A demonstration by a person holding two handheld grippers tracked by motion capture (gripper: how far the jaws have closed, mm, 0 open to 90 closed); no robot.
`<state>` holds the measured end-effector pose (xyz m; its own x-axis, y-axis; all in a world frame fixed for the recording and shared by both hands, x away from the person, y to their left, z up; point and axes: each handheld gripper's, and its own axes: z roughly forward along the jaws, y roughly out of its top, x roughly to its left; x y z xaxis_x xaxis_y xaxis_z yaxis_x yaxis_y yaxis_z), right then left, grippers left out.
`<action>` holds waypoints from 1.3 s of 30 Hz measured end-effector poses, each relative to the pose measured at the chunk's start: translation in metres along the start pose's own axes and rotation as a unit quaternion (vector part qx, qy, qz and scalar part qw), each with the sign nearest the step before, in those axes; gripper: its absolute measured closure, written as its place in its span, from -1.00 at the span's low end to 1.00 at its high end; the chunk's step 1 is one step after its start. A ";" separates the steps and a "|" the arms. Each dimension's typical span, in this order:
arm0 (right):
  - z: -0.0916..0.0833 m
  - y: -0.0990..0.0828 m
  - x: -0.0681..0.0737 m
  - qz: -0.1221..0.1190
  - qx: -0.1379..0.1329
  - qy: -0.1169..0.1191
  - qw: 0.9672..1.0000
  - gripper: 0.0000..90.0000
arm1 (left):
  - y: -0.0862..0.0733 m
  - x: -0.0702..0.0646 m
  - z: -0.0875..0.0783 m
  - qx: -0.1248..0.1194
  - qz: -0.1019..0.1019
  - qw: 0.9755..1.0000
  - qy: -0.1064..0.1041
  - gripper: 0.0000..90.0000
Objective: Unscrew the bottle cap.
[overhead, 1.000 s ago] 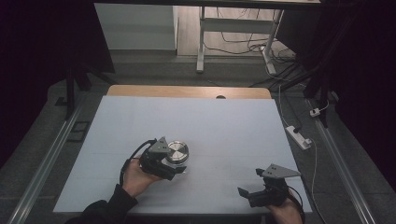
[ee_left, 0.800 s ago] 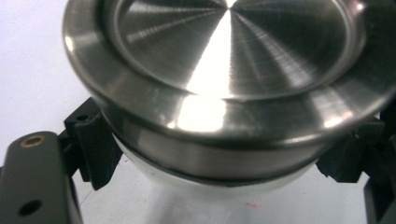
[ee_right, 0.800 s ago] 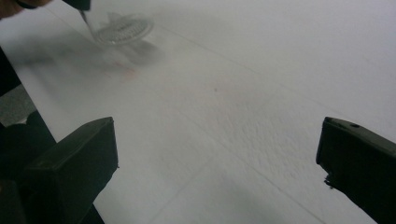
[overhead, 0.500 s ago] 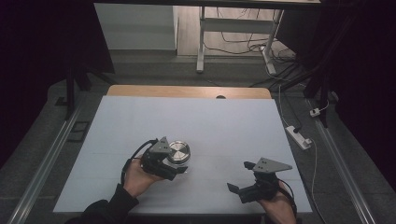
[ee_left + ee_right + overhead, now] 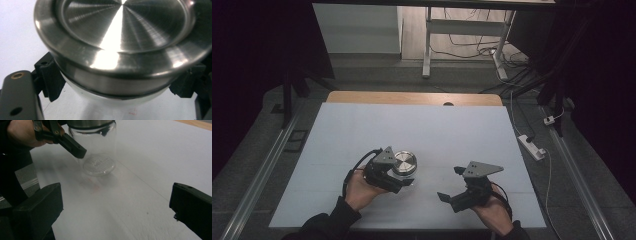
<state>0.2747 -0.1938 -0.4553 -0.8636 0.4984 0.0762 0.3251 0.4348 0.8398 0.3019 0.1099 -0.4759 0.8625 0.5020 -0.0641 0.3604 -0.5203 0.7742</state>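
Note:
A clear glass jar [image 5: 100, 152] with a brushed metal lid [image 5: 404, 162] stands on the white table sheet [image 5: 412, 130], left of centre. My left gripper [image 5: 399, 176] is shut on the jar's glass wall just under the lid [image 5: 120, 37], one black pad [image 5: 50, 77] on each side. The jar looks empty, with a dimpled base. My right gripper [image 5: 451, 184] hovers low to the right of the jar, jaws wide open and pointing at it, with nothing between them. In the right gripper view [image 5: 115, 215] the jar stands ahead, well beyond the fingertips.
The table's wooden far edge [image 5: 412, 98] runs beyond the sheet. A white power strip [image 5: 532, 146] with its cable lies on the floor at the right. Metal rails [image 5: 257, 185] flank the table. A desk frame [image 5: 428, 45] stands behind.
My right gripper has moved left toward the jar and risen a little. The left gripper and the jar have stayed in place.

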 end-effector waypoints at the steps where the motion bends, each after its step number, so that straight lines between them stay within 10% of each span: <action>1: 0.001 0.002 0.000 -0.001 -0.002 0.001 1.000 -1.00 | 0.000 0.000 0.000 0.000 0.000 1.000 0.000 -0.66; 39: 0.078 0.074 0.020 -0.013 0.002 -0.008 1.000 -0.90 | 0.009 -0.010 0.009 0.007 -0.001 1.000 0.009 -0.66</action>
<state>0.3109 -0.0934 -0.4334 -0.8653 0.4991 0.0460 0.3044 0.4504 0.8393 0.3001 0.0941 -0.4746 0.8551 0.5157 -0.0537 0.3667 -0.5282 0.7659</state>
